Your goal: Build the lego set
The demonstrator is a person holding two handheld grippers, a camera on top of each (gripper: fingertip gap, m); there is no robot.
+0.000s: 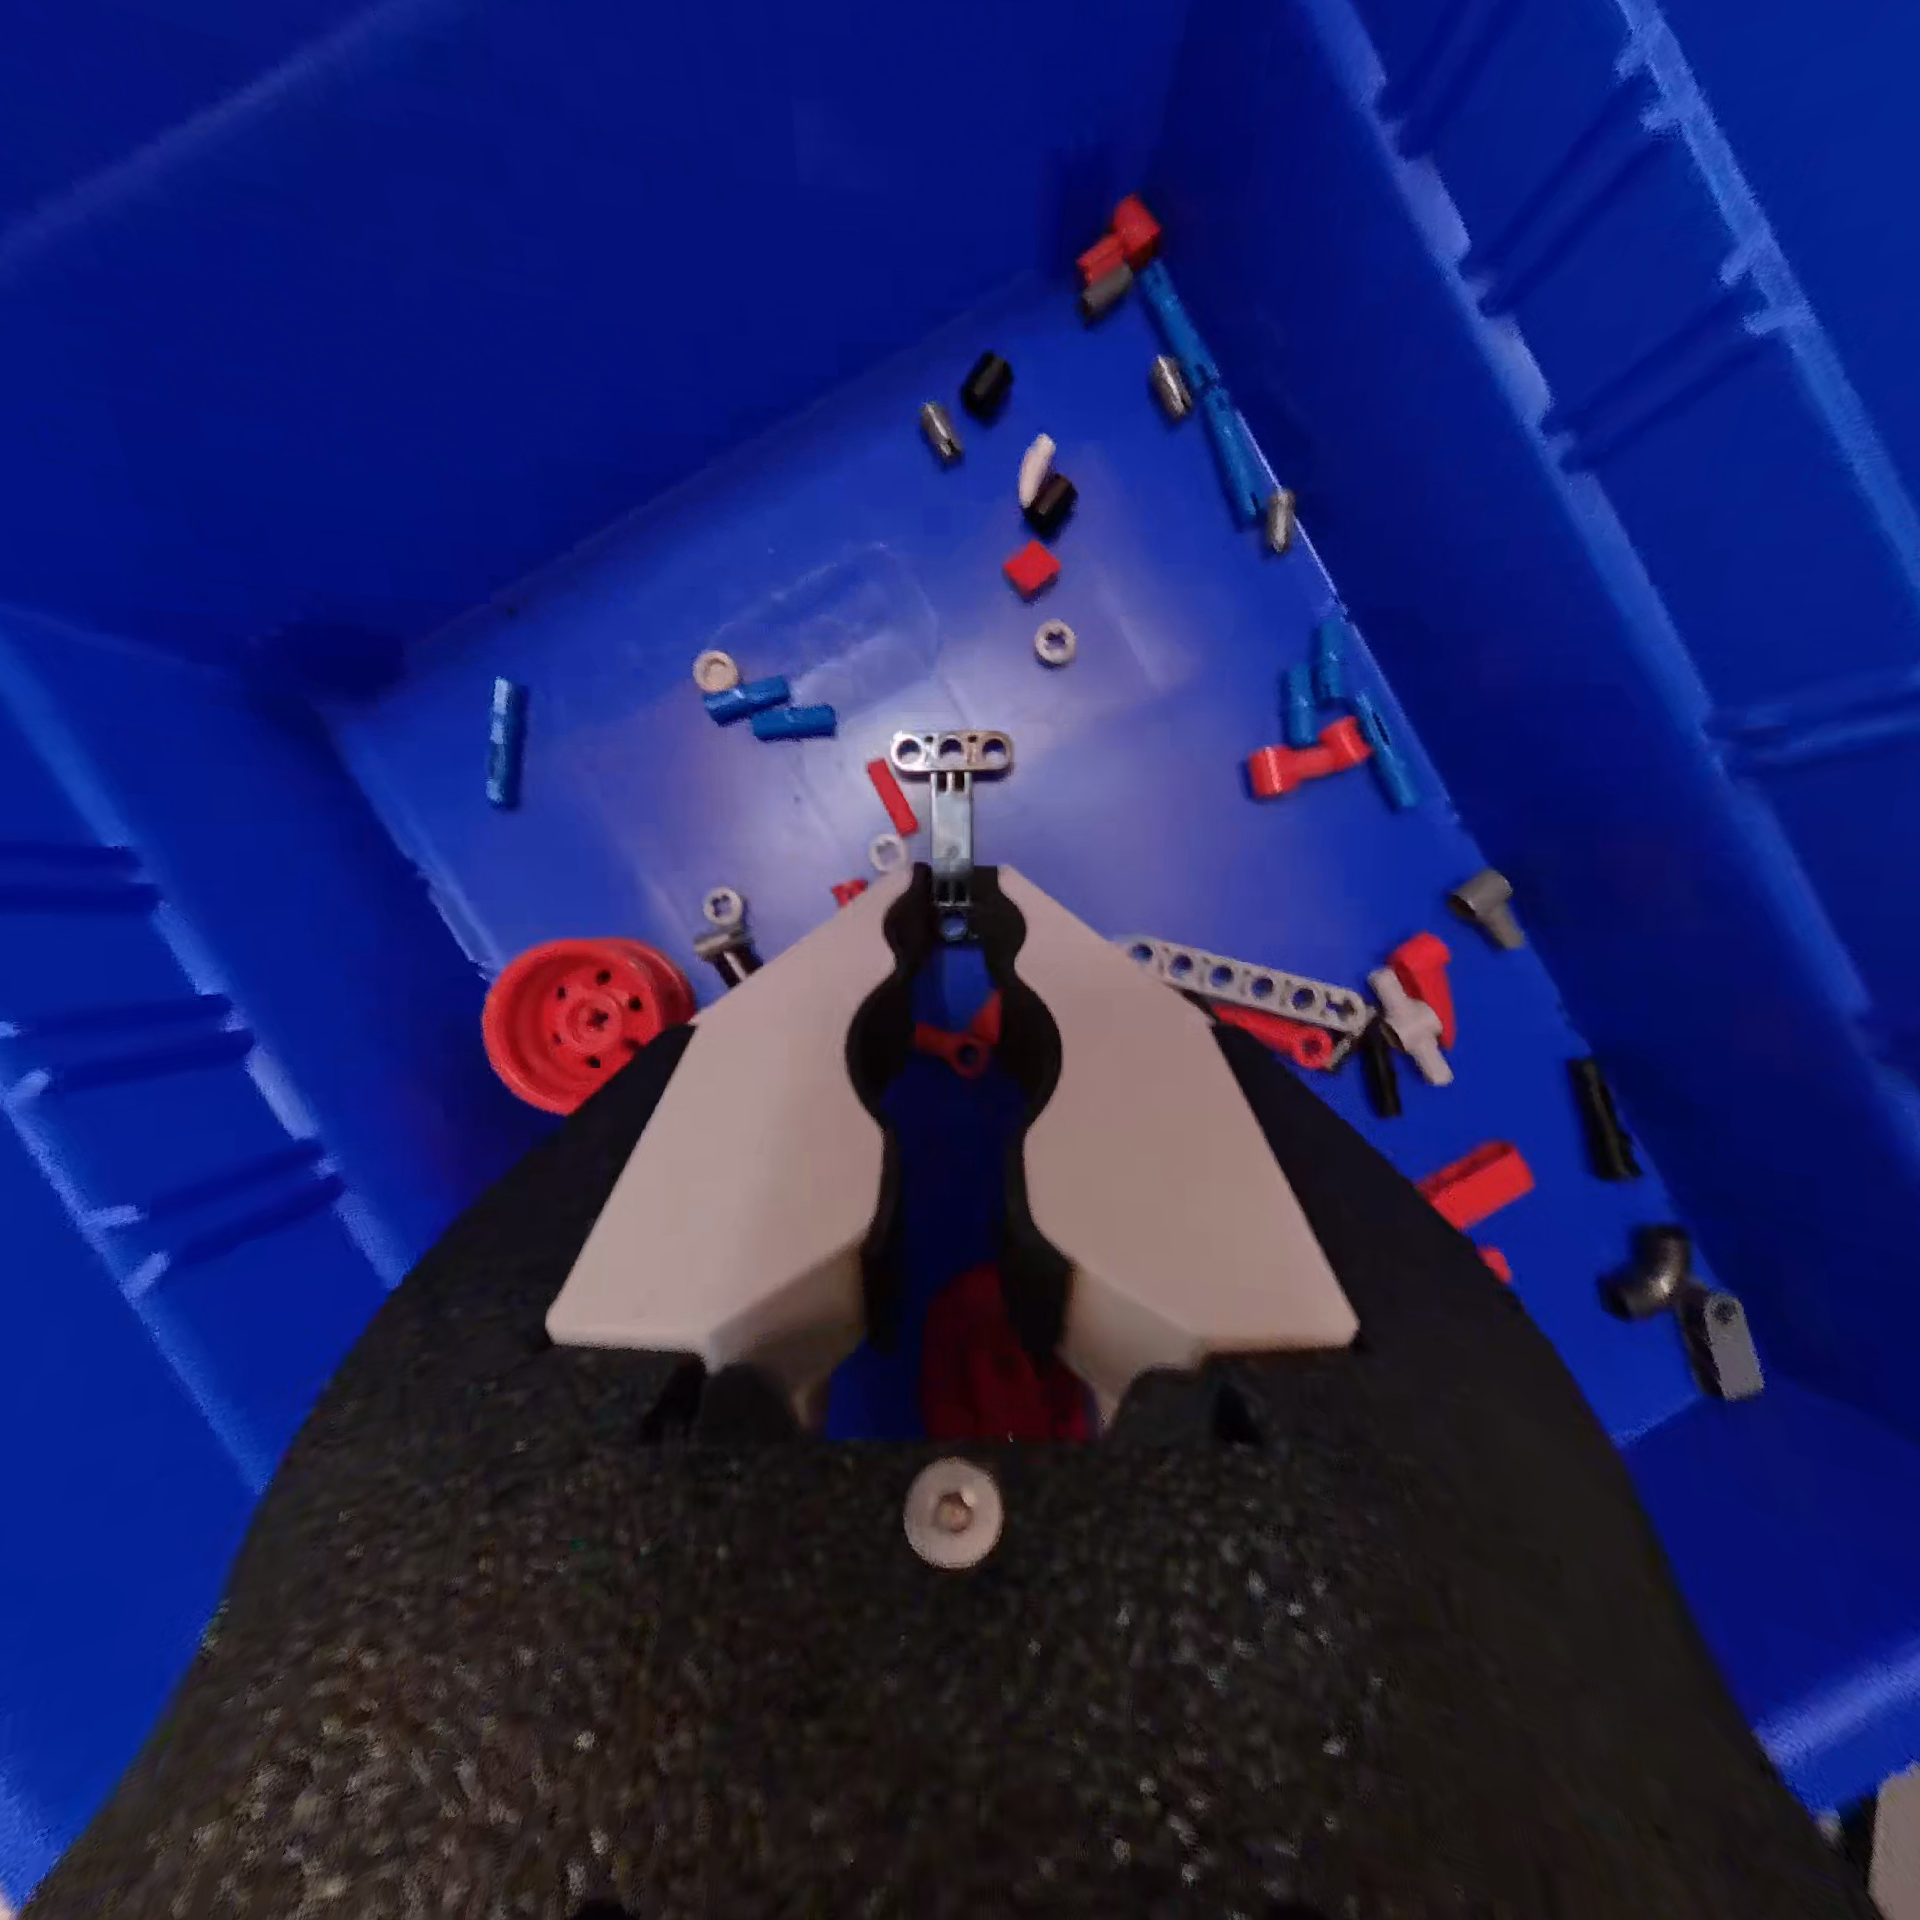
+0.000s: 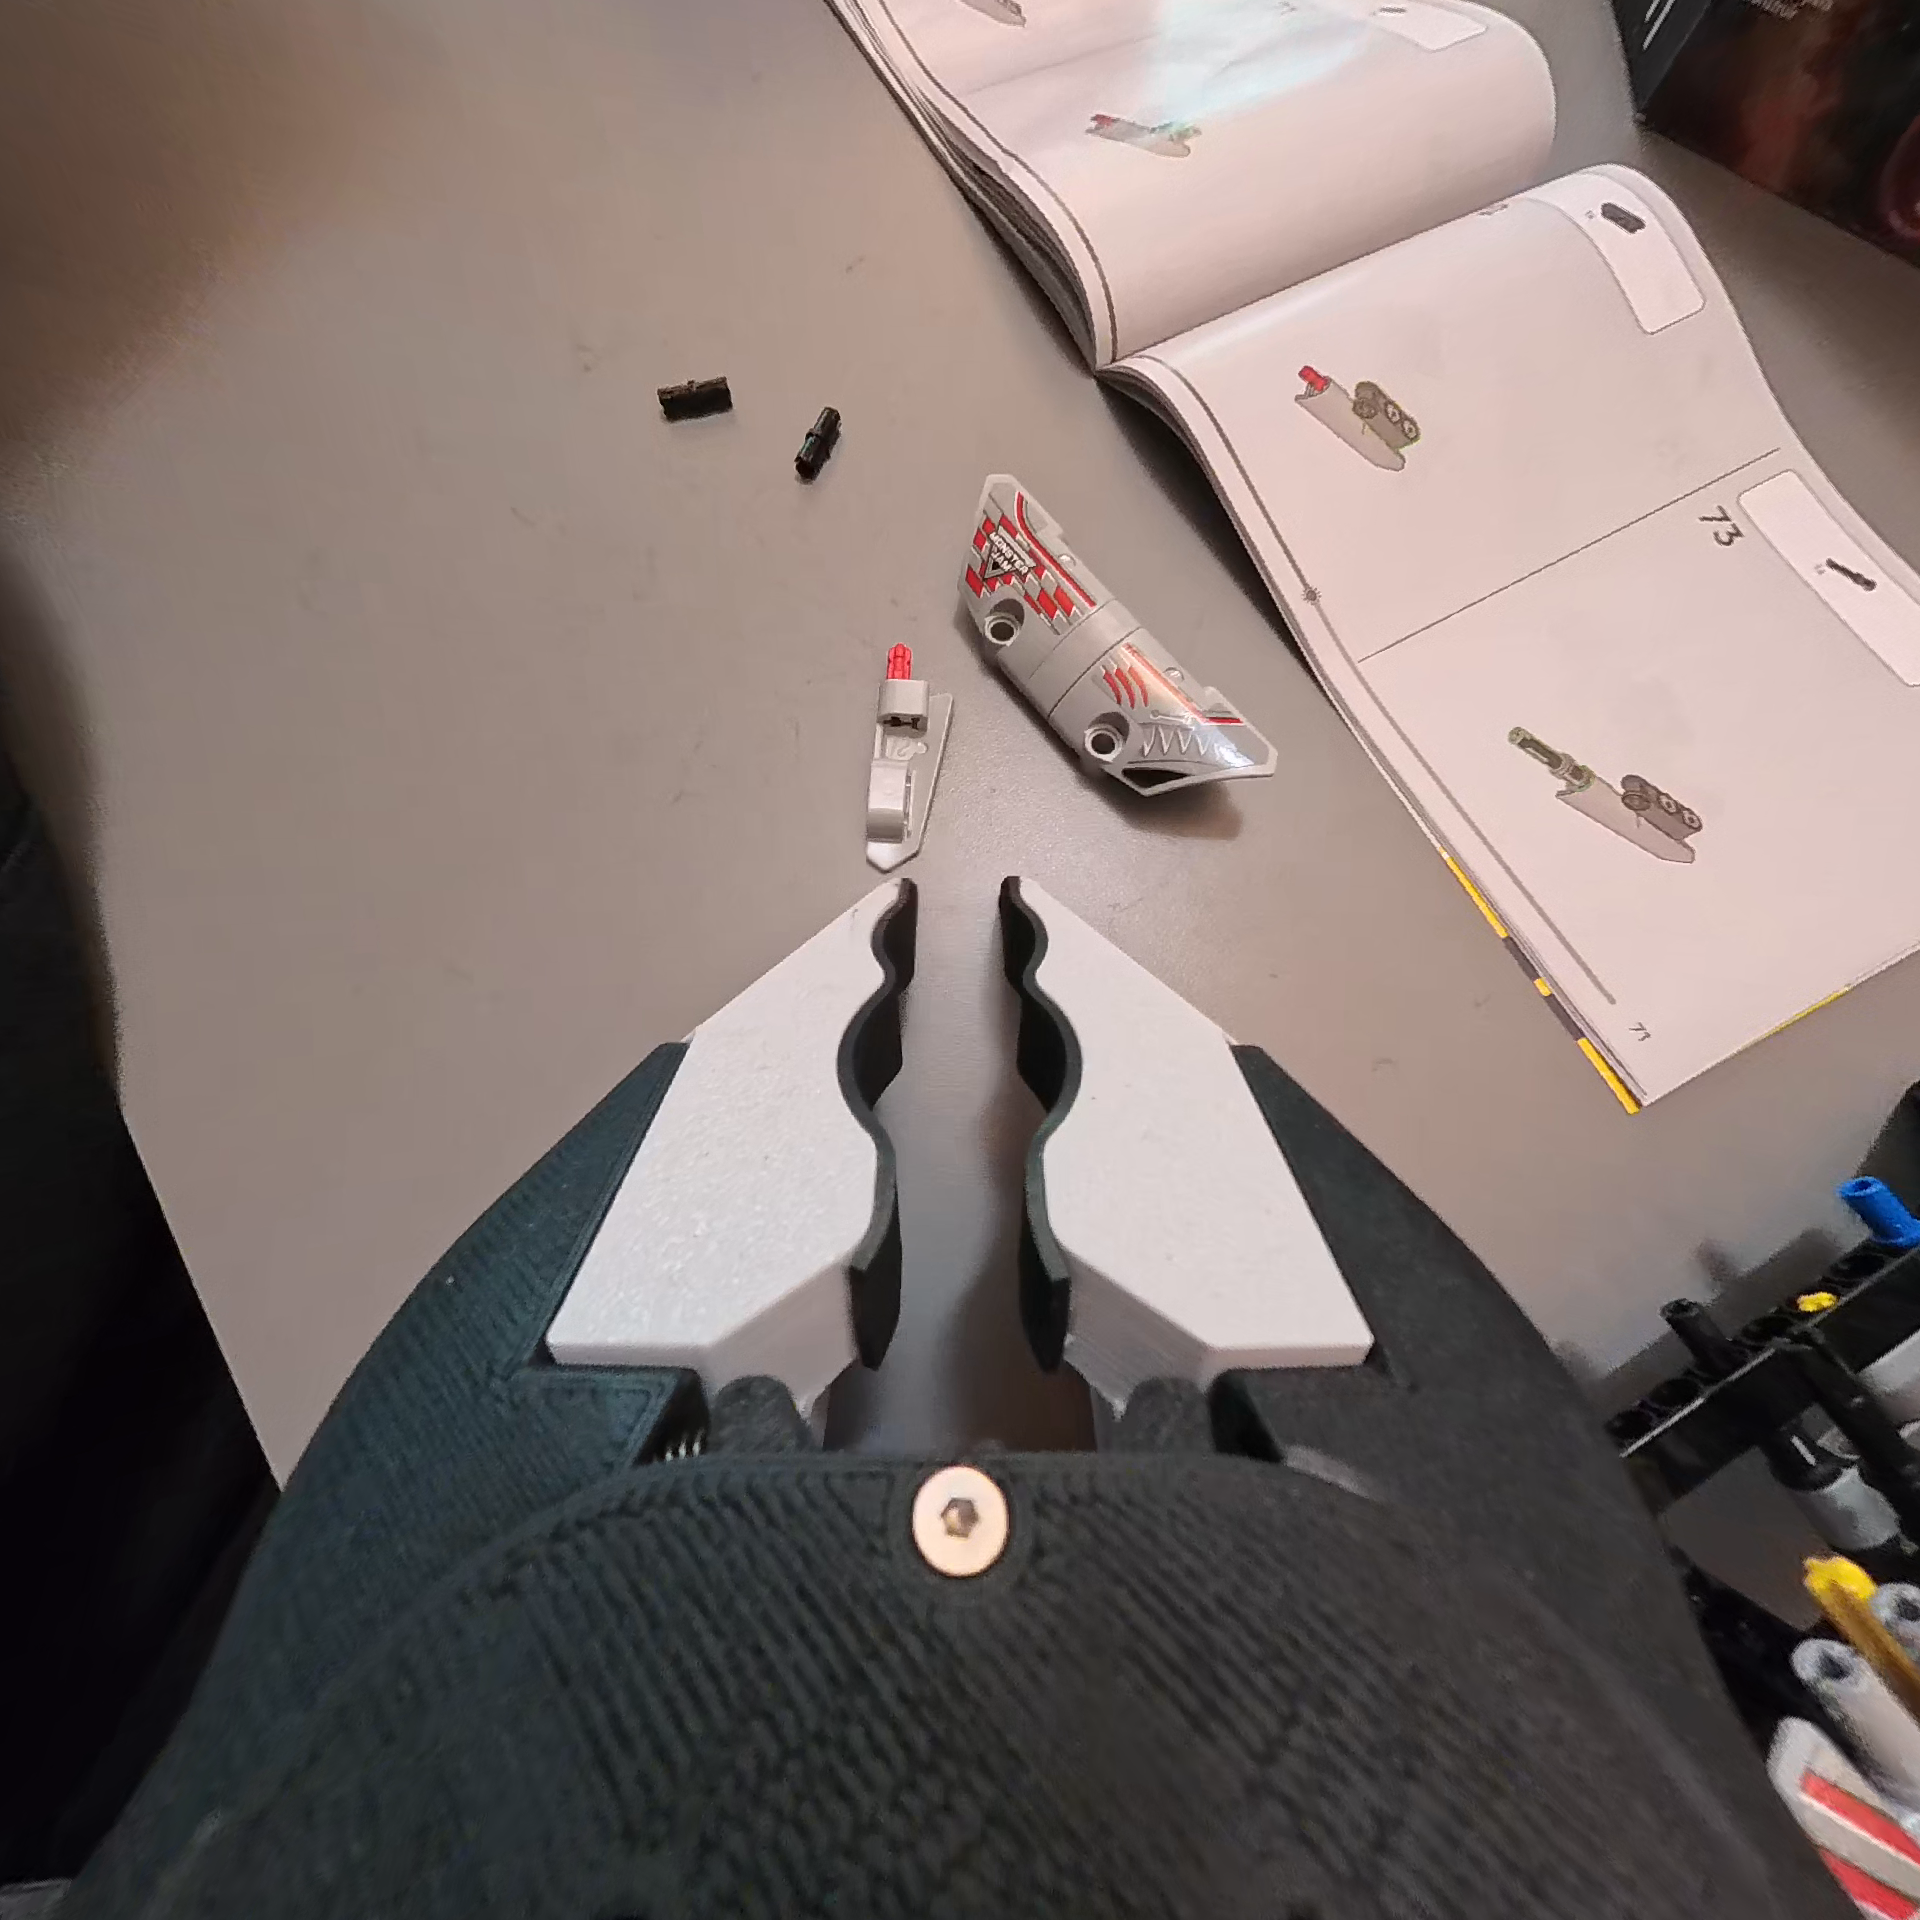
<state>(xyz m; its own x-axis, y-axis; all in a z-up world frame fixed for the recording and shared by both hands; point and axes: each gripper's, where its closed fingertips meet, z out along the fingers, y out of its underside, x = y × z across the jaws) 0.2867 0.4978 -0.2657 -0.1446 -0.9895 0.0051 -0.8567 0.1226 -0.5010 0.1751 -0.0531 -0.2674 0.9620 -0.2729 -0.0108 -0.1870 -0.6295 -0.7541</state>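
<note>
step in hand, as i judge it: part retrieval. my left tongs (image 1: pixel 954 883) are down inside the blue bin (image 1: pixel 520 364), closed narrow on the stem of a grey t-shaped piece (image 1: pixel 951 790), whose holed crossbar projects past the fingertips over the middle of the bin floor. loose pins, bushes and a red wheel (image 1: pixel 582 1023) lie scattered on the floor around it, the wheel toward the near left corner and a grey holed beam (image 1: pixel 1247 977) just beside my right finger. my right tongs (image 2: pixel 956 894) hang over the table (image 2: pixel 468 675), parted by a narrow gap and holding nothing. a small grey subassembly with a red axle (image 2: pixel 902 758) lies just beyond their tips, slightly left; a printed curved panel (image 2: pixel 1101 644) lies near it on the right, and the open instruction booklet (image 2: pixel 1507 623) lies toward the table's far right edge. next move, in my judgement: lift the t-piece clear of the bin walls without loosening the pinch, carry it to the subassembly, and steady that with the right tongs.
</note>
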